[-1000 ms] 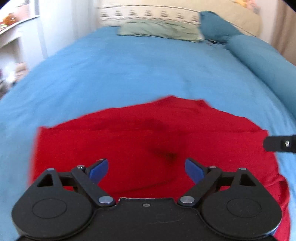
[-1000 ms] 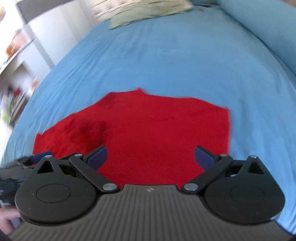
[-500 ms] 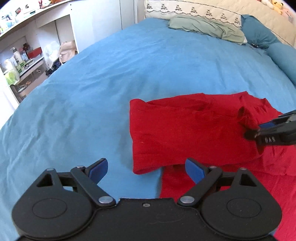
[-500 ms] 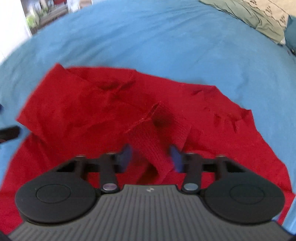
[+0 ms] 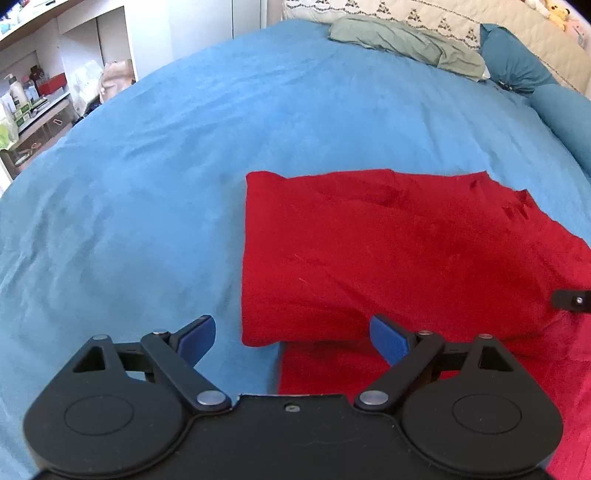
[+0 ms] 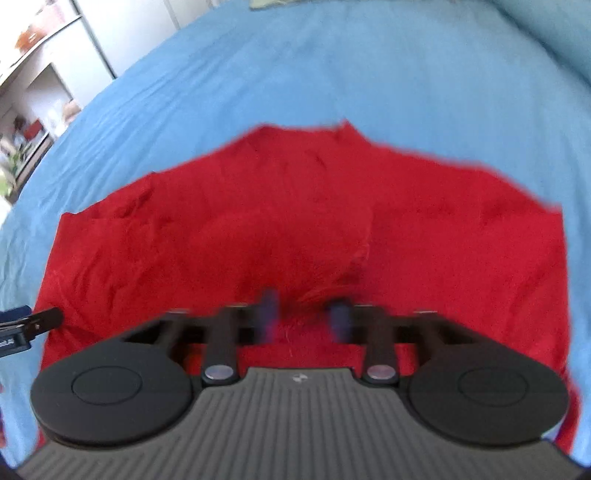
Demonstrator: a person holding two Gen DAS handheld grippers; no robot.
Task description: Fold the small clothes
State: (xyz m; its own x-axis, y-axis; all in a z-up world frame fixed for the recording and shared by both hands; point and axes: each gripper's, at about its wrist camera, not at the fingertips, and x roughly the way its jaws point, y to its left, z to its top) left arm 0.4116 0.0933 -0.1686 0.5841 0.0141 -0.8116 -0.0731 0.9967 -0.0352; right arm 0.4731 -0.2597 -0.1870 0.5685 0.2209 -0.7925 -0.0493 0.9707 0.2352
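Hardly any readable text

The right gripper (image 6: pixel 304 317) carries a small pale emblem on its ribbed grey housing (a logo mark, no letters that can be made out). At the left edge of the right wrist view, the left gripper (image 6: pixel 31 323) shows a scrap of white lettering, cut off and too blurred to read.

You have a wide blue bedspread (image 5: pixel 258 122) covering the bed. At its far edge lies a crumpled grey-green cloth (image 5: pixel 402 40), and behind that a cream quilted headboard with a dark stitched pattern (image 5: pixel 436 18). At the far right corner sits a dark teal bolster pillow (image 5: pixel 513 70). Beyond the bed's left edge you see white open shelves (image 5: pixel 66 66) holding bottles and small clutter.
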